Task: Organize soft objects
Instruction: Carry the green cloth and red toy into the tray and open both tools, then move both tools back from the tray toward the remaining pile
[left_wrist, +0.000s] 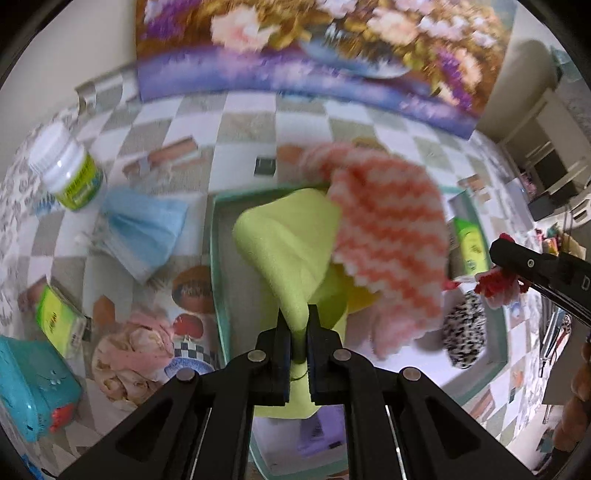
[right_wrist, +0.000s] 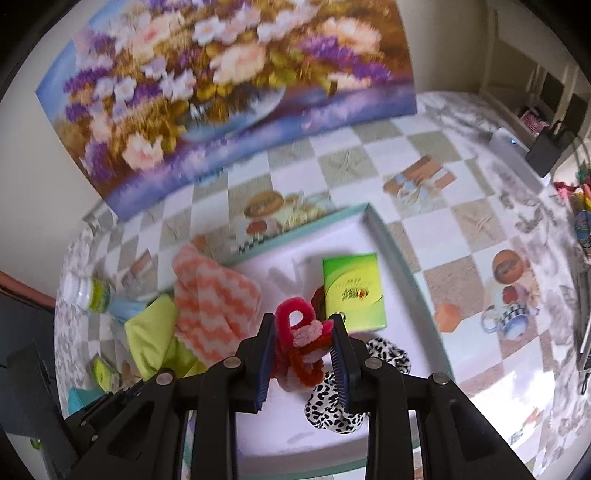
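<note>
My left gripper (left_wrist: 298, 317) is shut on a lime-green cloth (left_wrist: 288, 243), held above the teal-rimmed white tray (left_wrist: 218, 266). An orange-and-white zigzag cloth (left_wrist: 391, 225) drapes beside the green one; it also shows in the right wrist view (right_wrist: 214, 306). My right gripper (right_wrist: 304, 332) is shut on a red and pink fuzzy pipe-cleaner bundle (right_wrist: 303, 336), held over the tray (right_wrist: 388, 236). A black-and-white spotted scrunchie (right_wrist: 332, 402) lies in the tray below it, also in the left wrist view (left_wrist: 463, 332).
A green box (right_wrist: 352, 291) lies in the tray. On the checked tablecloth lie a blue face mask (left_wrist: 142, 232), a white bottle with a green label (left_wrist: 68, 170), a pink crumpled cloth (left_wrist: 136, 354), a green packet (left_wrist: 59, 317) and a teal object (left_wrist: 33, 387). A floral painting (right_wrist: 221, 88) stands behind.
</note>
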